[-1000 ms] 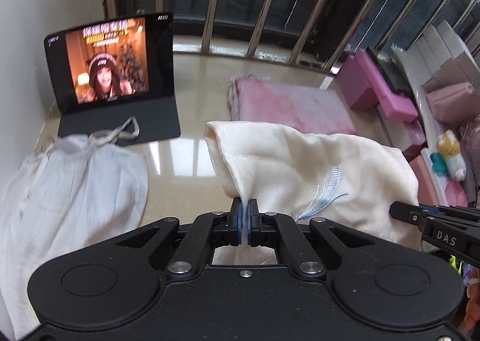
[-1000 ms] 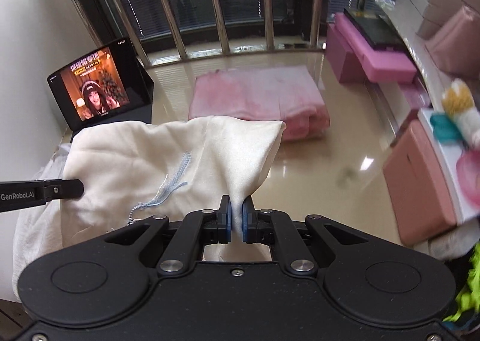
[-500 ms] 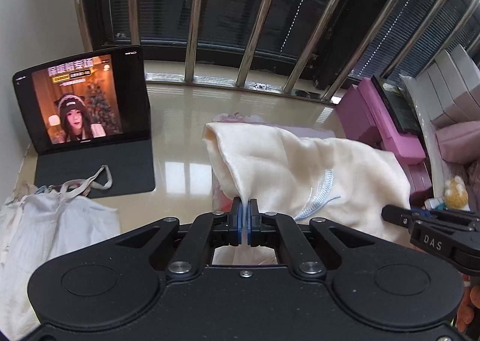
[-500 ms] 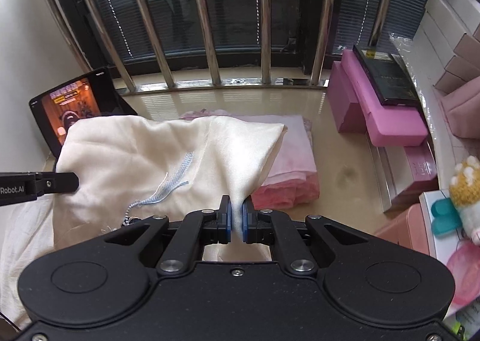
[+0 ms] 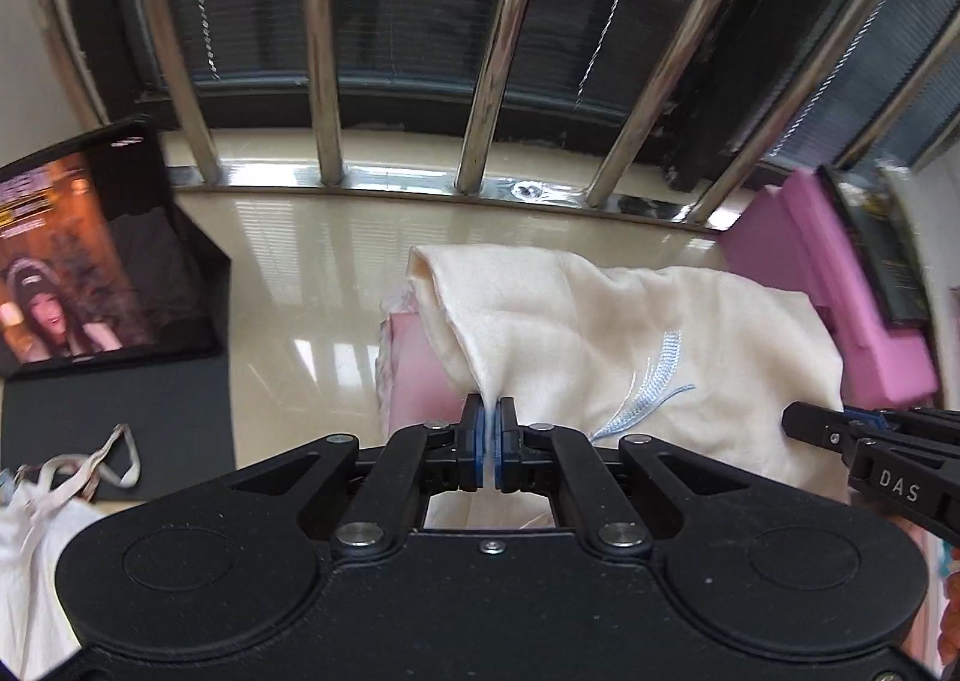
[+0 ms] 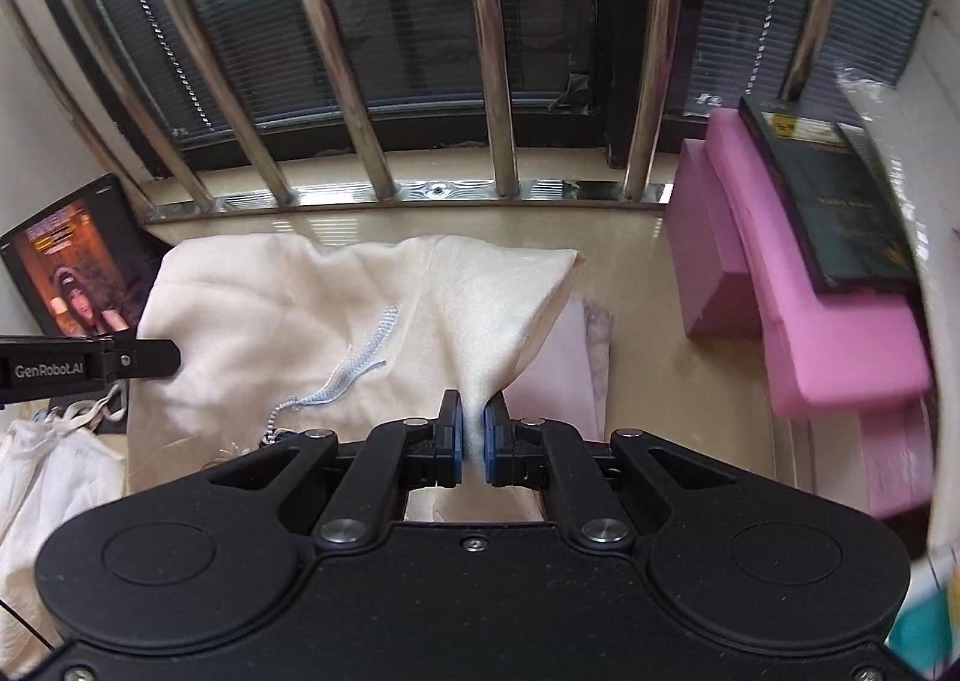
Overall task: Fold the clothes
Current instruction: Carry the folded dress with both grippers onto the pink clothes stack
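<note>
Pinching cream garment (image 5: 630, 345) edges — both jaws clamped, apparently above pink stack (image 5: 414, 369).

A cream garment (image 5: 630, 357) with pale blue embroidered stitching (image 5: 645, 387) is hanging bunched and creased above the glossy surface, its two lower corners gathering into narrow pinched folds. Beneath it a folded pink garment (image 5: 414, 375) is lying flat. Off to the left a crinkled white garment (image 6: 54, 477) with thin straps is lying loosely spread.
</note>
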Action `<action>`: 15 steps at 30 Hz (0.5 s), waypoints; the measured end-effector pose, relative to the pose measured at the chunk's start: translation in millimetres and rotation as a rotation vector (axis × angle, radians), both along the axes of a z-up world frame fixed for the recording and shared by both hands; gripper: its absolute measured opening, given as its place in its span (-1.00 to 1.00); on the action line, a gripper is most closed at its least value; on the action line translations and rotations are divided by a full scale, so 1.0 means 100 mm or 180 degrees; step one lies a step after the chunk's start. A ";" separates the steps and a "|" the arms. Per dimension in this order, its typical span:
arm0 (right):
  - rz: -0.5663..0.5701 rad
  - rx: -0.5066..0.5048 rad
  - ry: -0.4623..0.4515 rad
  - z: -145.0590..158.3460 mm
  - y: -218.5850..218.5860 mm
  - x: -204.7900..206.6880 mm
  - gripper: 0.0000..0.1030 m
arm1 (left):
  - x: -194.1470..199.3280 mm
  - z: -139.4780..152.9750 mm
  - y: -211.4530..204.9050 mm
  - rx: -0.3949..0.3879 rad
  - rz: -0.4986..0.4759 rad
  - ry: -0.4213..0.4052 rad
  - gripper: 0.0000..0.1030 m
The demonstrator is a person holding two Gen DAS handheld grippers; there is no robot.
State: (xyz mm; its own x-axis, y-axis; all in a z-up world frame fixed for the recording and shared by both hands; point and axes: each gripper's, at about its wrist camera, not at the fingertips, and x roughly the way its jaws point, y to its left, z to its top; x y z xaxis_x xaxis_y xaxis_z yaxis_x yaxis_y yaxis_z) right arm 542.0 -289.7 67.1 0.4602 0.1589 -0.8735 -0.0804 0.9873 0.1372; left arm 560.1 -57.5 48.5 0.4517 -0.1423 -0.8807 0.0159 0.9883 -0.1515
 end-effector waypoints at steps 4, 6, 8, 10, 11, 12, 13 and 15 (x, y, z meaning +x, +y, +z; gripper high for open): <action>0.0015 0.0028 0.0097 -0.28 -0.09 0.35 -0.88 | 0.30 -0.34 -0.13 0.0103 0.0032 0.0226 -0.94; 0.0012 0.0041 0.0162 -0.43 -0.14 0.50 -0.88 | 0.40 -0.51 -0.14 0.0156 0.0050 0.0293 -0.94; -0.0009 0.0050 0.0248 -0.60 -0.18 0.58 -0.88 | 0.45 -0.64 -0.13 0.0168 0.0067 0.0342 -0.94; -0.0020 0.0051 0.0309 -0.73 -0.21 0.62 -0.87 | 0.50 -0.73 -0.10 0.0191 0.0124 0.0406 -0.93; -0.0027 0.0054 0.0329 -0.78 -0.23 0.65 -0.87 | 0.52 -0.77 -0.08 0.0175 0.0154 0.0436 -0.93; -0.0046 0.0062 0.0329 -0.81 -0.25 0.65 -0.84 | 0.54 -0.80 -0.06 0.0120 0.0164 0.0463 -0.92; -0.0084 0.0073 0.0306 -0.84 -0.27 0.65 -0.71 | 0.56 -0.81 -0.03 0.0068 0.0176 0.0477 -0.90; -0.0158 0.0072 0.0238 -0.84 -0.31 0.63 -0.56 | 0.56 -0.78 0.04 0.0031 0.0265 0.0401 -0.79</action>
State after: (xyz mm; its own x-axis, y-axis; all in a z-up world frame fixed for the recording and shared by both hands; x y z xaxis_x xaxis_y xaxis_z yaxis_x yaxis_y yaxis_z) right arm 605.0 -320.4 -16.5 0.4017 0.1576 -0.9021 -0.0201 0.9864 0.1633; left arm 615.8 -53.4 -29.5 0.3474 -0.1002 -0.9323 -0.0847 0.9869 -0.1376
